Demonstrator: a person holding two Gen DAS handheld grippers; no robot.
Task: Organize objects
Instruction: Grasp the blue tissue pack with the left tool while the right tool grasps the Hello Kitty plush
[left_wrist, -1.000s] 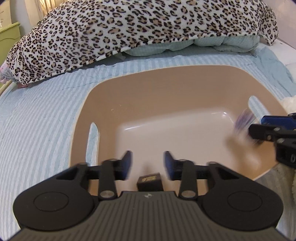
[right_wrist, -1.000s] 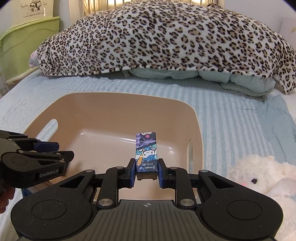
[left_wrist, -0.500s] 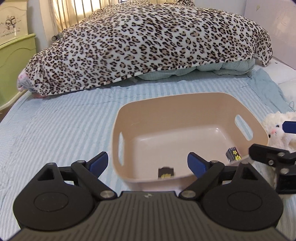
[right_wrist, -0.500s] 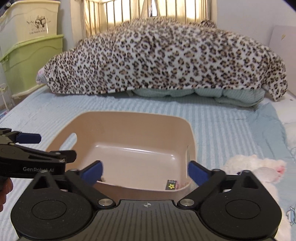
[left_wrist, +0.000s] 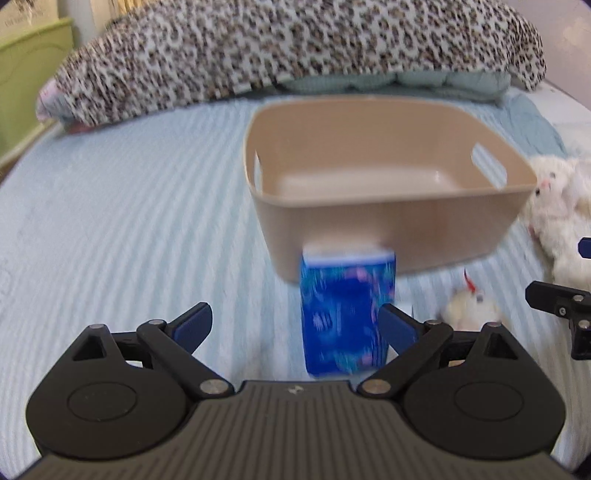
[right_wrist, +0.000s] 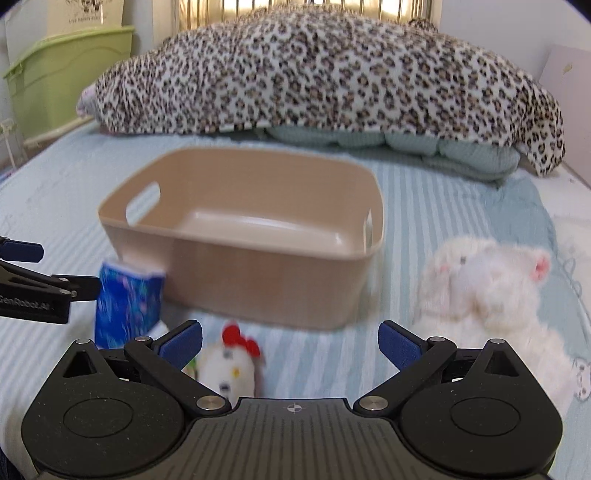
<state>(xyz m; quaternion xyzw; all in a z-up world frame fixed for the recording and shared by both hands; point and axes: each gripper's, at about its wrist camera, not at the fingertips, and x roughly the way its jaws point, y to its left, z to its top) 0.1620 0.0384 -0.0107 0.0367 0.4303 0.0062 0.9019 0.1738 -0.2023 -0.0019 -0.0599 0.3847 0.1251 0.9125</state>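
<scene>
**Both claws empty, three items waiting outside the tub**

Ahead of the left gripper (left_wrist: 295, 325), whose blue-padded fingers stand wide apart and hold nothing, a blue printed packet (left_wrist: 345, 314) stands upright on the striped bedsheet (left_wrist: 110, 221), toward the right finger and not touching either pad. It is blurred; it reads as a soft tissue-type pack with a white top edge, though its print cannot be made out. Just beyond the packet sits the beige plastic tub (left_wrist: 388, 221), its near wall directly behind the pack. What shows of its inside looks bare; the near wall hides the front of the floor.

The right gripper (right_wrist: 290, 341) is likewise spread open and empty. Close in front of its left finger lies a small white plush with a red bow (right_wrist: 231, 365), partly hidden by the gripper body. Ahead and to the right of its right finger a larger white plush animal (right_wrist: 484, 291) lies beside the tub's right wall.

Judging from this, the sorting is early or mid-way: packet and both plush toys are not yet in the tub. The packet looks the likeliest next pick for the left gripper, the small plush for the right.
</scene>
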